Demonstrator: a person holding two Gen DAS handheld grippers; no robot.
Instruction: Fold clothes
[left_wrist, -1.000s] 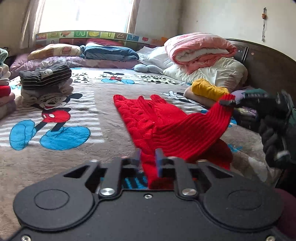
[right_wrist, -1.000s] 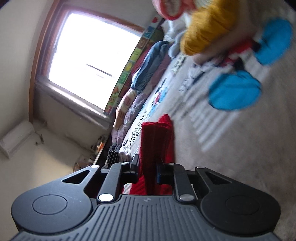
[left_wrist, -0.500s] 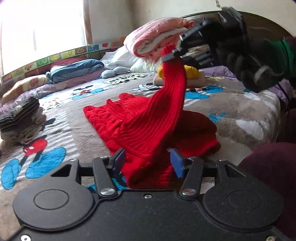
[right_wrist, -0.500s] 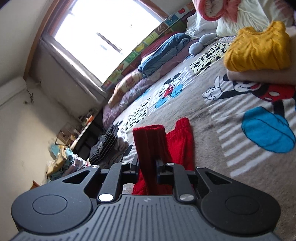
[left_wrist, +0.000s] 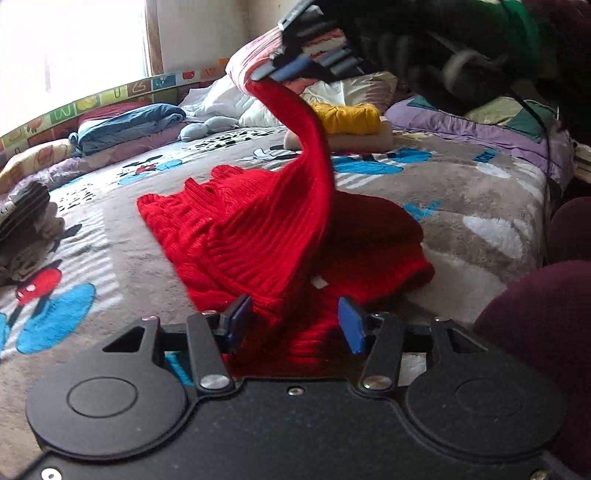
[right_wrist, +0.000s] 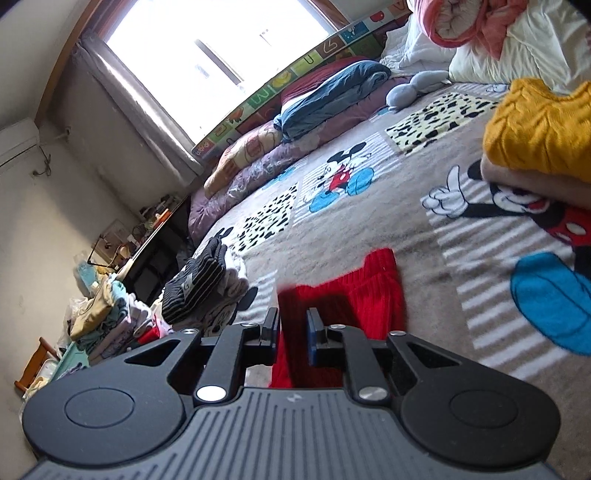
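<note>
A red knit sweater (left_wrist: 258, 229) lies on the Mickey Mouse blanket (left_wrist: 480, 192). One end of it is pulled up in a long strip toward the top of the left wrist view. There my right gripper (left_wrist: 273, 70), held by a black-gloved hand, is closing on it; in its own view the right gripper (right_wrist: 293, 325) pinches the red knit (right_wrist: 376, 295). My left gripper (left_wrist: 293, 321) sits low at the near hem. Its blue pads stand apart and are closing slightly, with bunched red fabric between them.
A folded yellow sweater (left_wrist: 347, 116) on a beige pile lies at the back right. A dark striped stack (left_wrist: 26, 206) sits at the left. Pillows and a pink quilt (right_wrist: 472, 18) line the headboard. A maroon sleeve (left_wrist: 535, 332) is at the near right.
The right gripper has lifted the sweater's end from low at the right to high over the bed. The left gripper's pads have spread apart from their tight pinch on the hem.
</note>
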